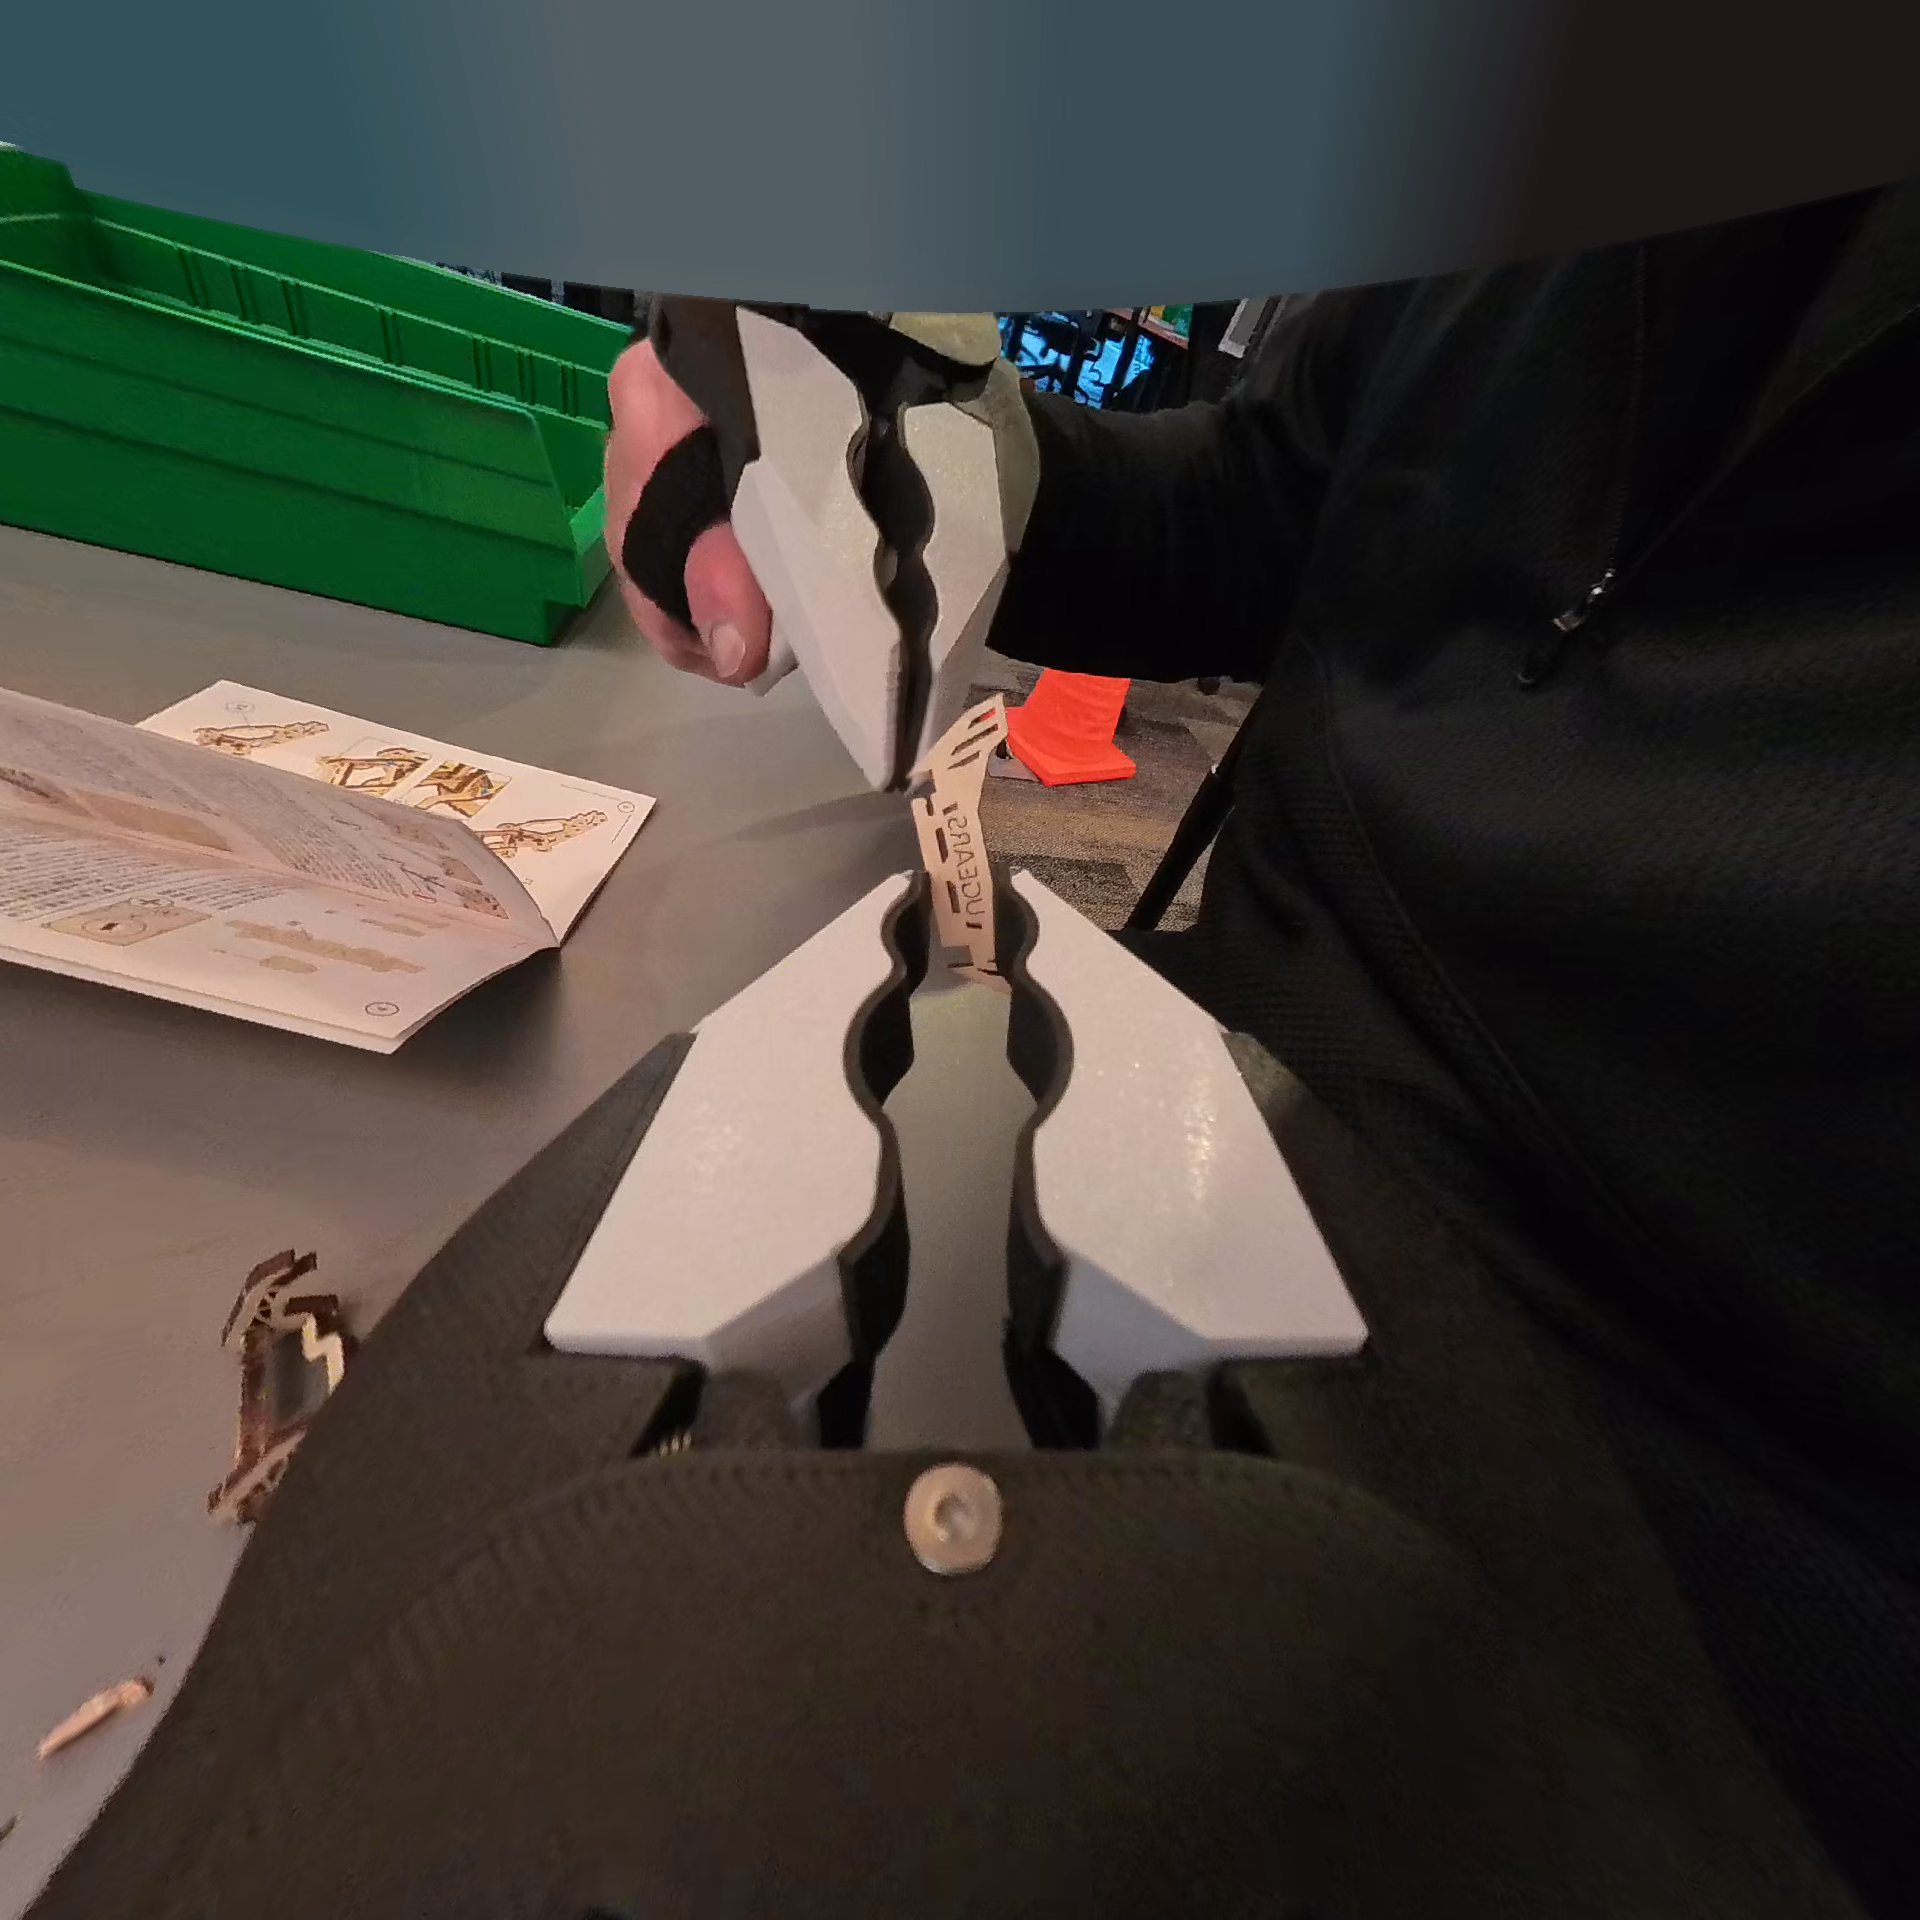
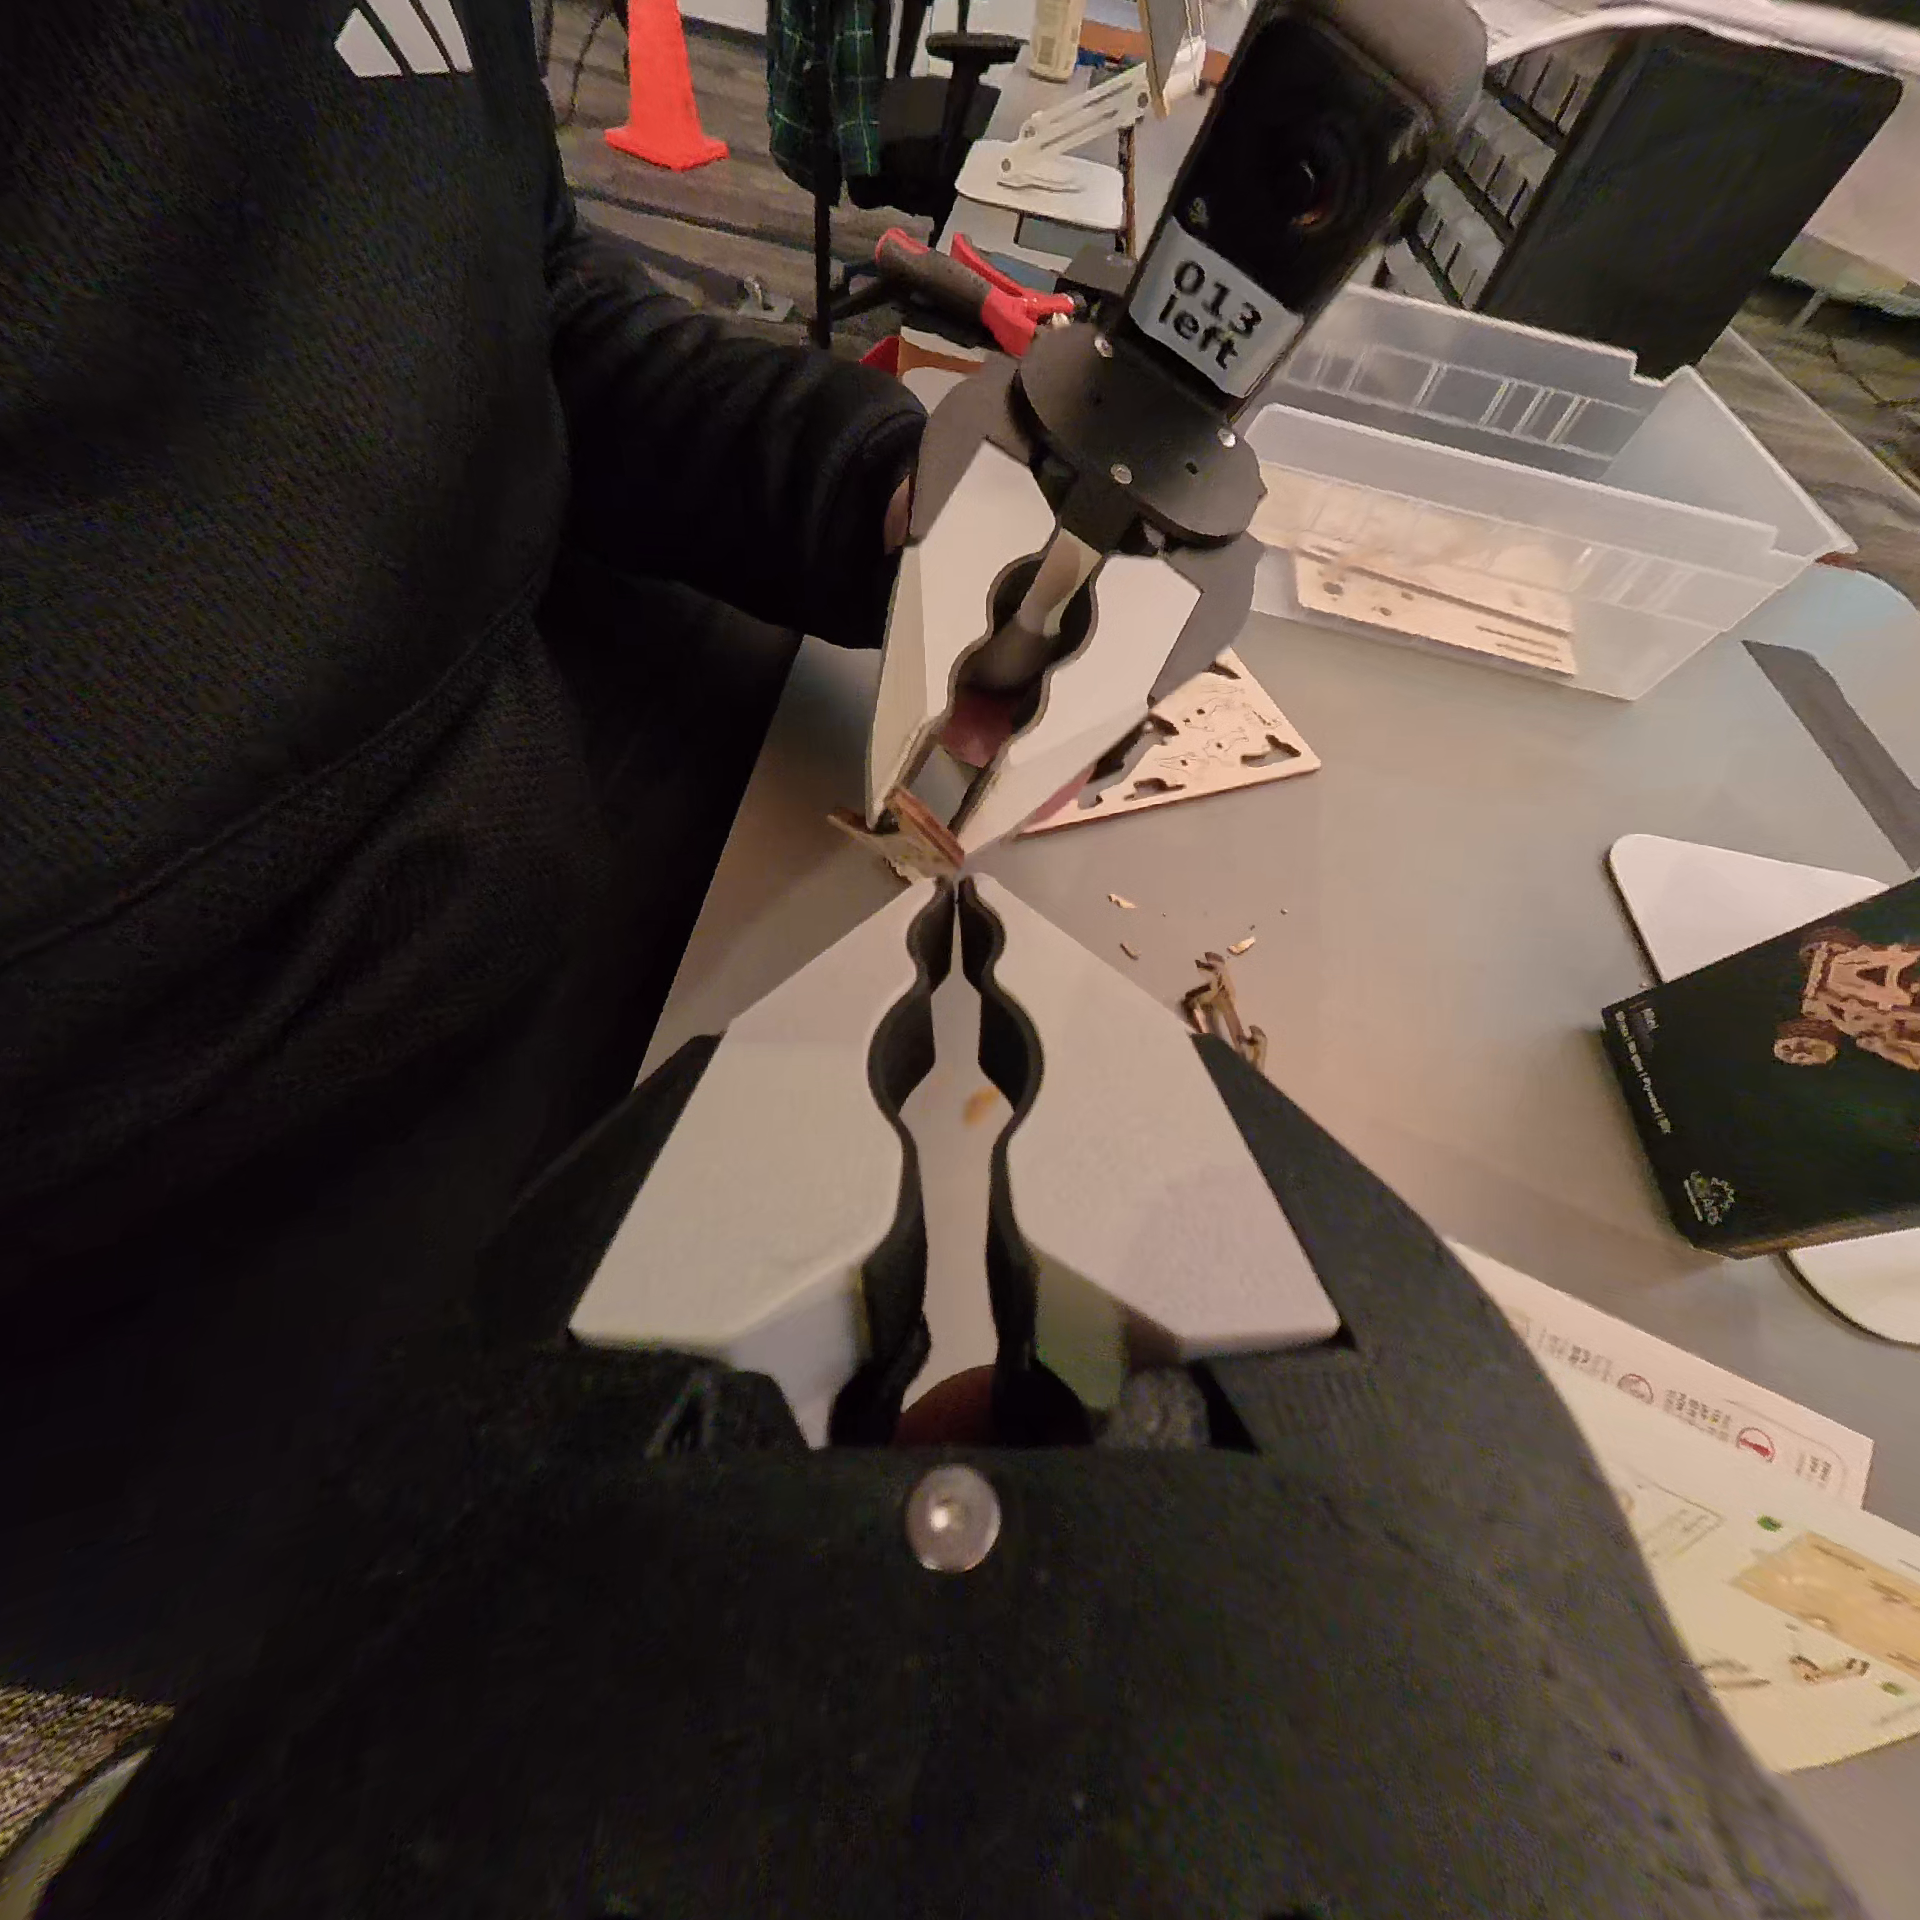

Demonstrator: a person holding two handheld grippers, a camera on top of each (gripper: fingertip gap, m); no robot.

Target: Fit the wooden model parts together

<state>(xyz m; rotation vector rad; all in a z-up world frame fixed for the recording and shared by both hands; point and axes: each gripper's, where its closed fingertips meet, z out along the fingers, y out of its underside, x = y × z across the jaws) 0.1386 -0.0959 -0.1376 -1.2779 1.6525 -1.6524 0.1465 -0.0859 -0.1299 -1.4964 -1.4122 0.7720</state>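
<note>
- The left gripper (image 1: 961, 883) pinches a slim, slotted wooden strip (image 1: 961, 831) between its white fingertips; the strip stands nearly upright and rises clear of them.
- The right gripper (image 2: 956, 883) has its fingers pressed together at the tips, which meet the strip's upper edge; whether a corner of the wood is nipped between them I cannot tell.
- Both grippers meet over the near edge of the grey table (image 2: 1455, 935), close to the person's black jacket (image 1: 1558, 727).
- Just beside them lie a small, partly built wooden assembly (image 1: 275, 1371) and scattered wood chips (image 2: 1236, 945).
- Farther out, an open instruction booklet (image 1: 260, 862) lies flat, with a cut-out plywood sheet (image 2: 1216, 748) and a dark product box (image 2: 1787, 1081).
- At the back stand a green bin (image 1: 291, 416) and a clear plastic bin (image 2: 1507, 499).
- An orange cone (image 2: 660, 94) stands on the floor.
</note>
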